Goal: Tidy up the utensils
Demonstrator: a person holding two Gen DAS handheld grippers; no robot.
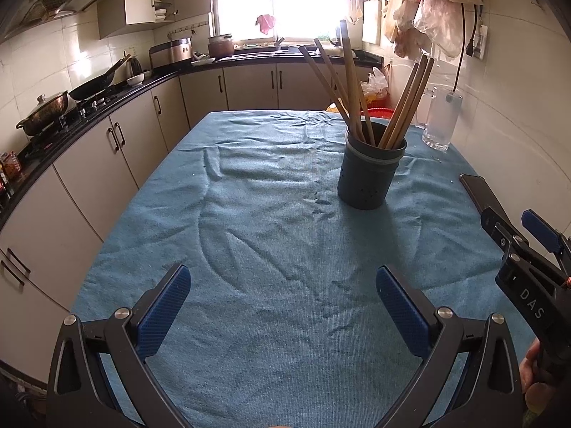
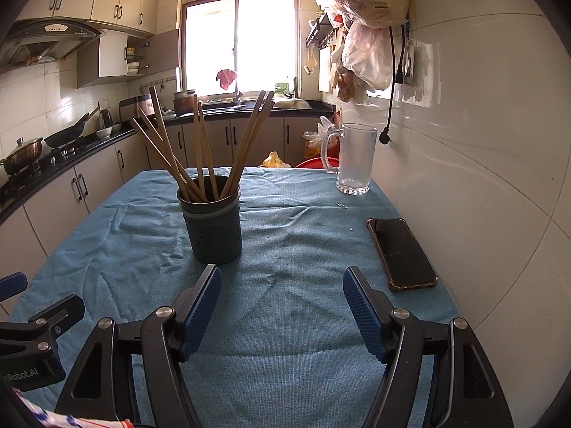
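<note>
Standing upright on the blue cloth [image 1: 271, 235] that covers the table, a dark holder [image 2: 211, 223] carries several wooden chopsticks [image 2: 200, 142], fanned out and leaning against its rim. The left gripper [image 1: 282, 303] hovers above the cloth with its blue-padded fingers spread wide and nothing between them; the holder lies well ahead, slightly to its right. The right gripper [image 2: 282, 306] is likewise spread and empty, with the holder just ahead of its left fingertip. A black phone [image 2: 401, 253] lies flat to the right, and a glass mug [image 2: 353, 158] stands beyond it near the wall.
</note>
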